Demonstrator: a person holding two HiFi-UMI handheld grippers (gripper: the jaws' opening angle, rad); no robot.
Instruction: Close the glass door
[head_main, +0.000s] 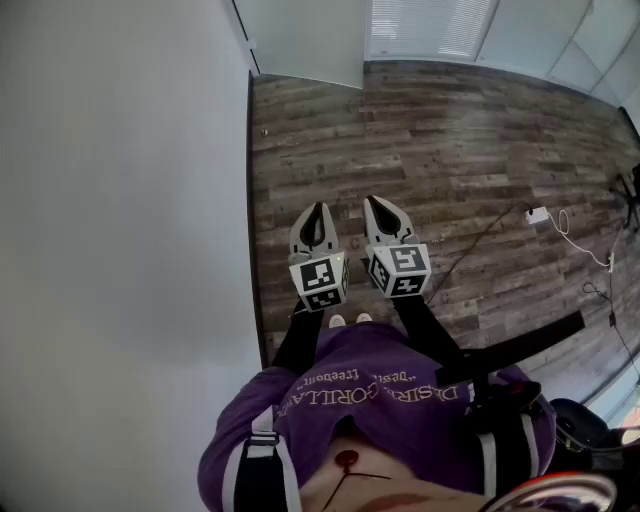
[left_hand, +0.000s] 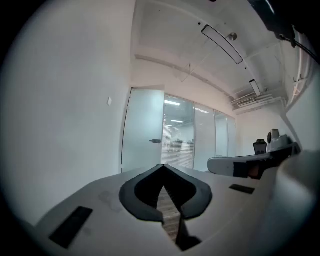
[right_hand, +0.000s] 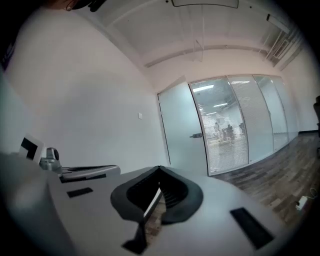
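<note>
We hold the left gripper and the right gripper side by side out front, both with jaws pinched together on nothing. The frosted glass door stands well ahead across the wood floor, beside the white wall on our left.

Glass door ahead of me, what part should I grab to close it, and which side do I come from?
Grip the small handle near the right edge of the frosted glass door, around mid-height. It looks like a level bar standing off the flat panel, the only graspable part, so come straight on from the room side, probably closing above and below it.
</note>
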